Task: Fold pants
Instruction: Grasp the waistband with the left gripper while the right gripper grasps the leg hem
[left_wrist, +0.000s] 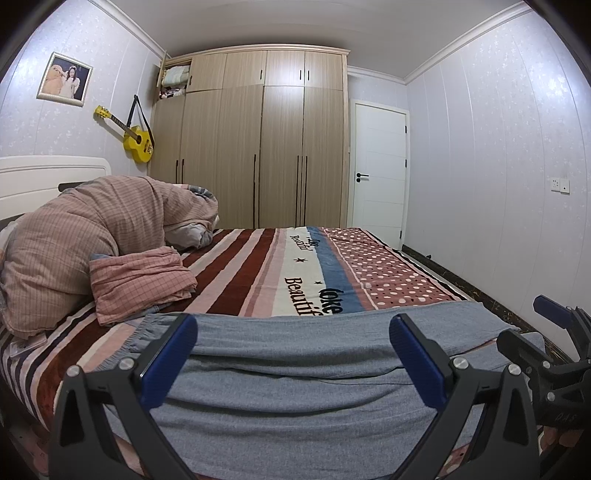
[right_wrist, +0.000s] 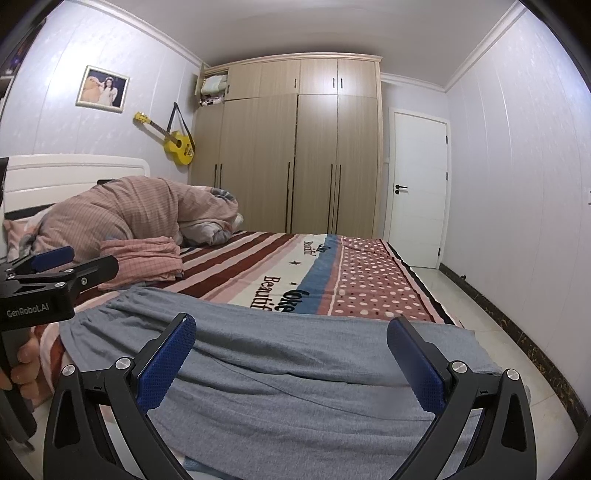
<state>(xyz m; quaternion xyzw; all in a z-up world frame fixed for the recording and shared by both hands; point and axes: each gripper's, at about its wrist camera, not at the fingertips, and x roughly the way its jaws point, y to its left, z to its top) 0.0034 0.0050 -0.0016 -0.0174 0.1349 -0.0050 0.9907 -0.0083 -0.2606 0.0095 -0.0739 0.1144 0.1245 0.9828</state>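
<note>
While the pants (left_wrist: 295, 369) lie flat along the bed's (left_wrist: 258, 266) near edge, both tongs, left (left_wrist: 293, 354) and right (right_wrist: 291, 360), hover spread wide, gripping nothing; folding seems unstarted, so next pinch an edge.

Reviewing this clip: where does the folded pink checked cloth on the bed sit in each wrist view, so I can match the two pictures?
Left wrist view: the folded pink checked cloth lies left of centre, beyond the grey pants, beside the heaped duvet.
Right wrist view: the same cloth sits at the left, behind the left gripper.
Shared landmark: the yellow guitar hung on the wall.
</note>
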